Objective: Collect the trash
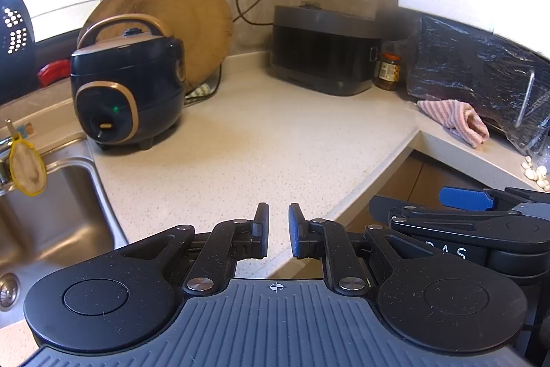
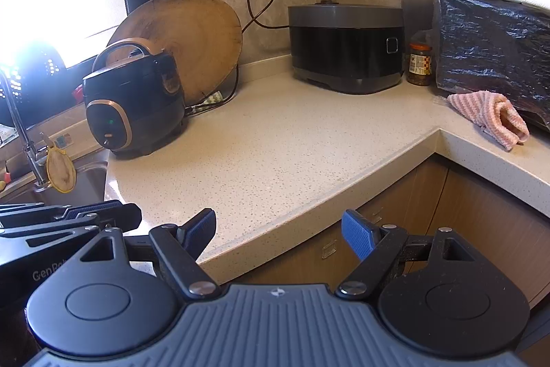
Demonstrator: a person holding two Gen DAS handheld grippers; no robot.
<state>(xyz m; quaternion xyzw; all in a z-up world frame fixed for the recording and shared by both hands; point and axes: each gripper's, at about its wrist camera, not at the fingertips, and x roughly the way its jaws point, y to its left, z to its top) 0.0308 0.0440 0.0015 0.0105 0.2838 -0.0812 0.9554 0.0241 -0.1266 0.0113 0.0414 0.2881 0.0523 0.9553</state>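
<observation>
Two grippers: both hover side by side at the counter's near edge, neither holding anything.
Countertop (image 2: 275,140): speckled stone, wrapping a corner, sink (image 1: 68,195) at its left end.
Black bag (image 2: 495,50): crinkled plastic at the far right, against the wall; I cannot tell what is in it.
Cutting board (image 2: 192,40): round, wooden, leaning on the wall behind the dark rice cooker (image 2: 134,102).
Grey cooker (image 2: 347,47): in the corner, a jar (image 2: 420,64) just beside it.
Pink cloth (image 2: 491,116): crumpled, touching the bag's foot.
Right gripper (image 2: 279,233): fingers spread wide.
Left gripper (image 1: 278,229): pads nearly together, a narrow gap showing.
Trash: nothing clearly such on the counter; small white bits (image 1: 536,171) lie at the far right edge.
</observation>
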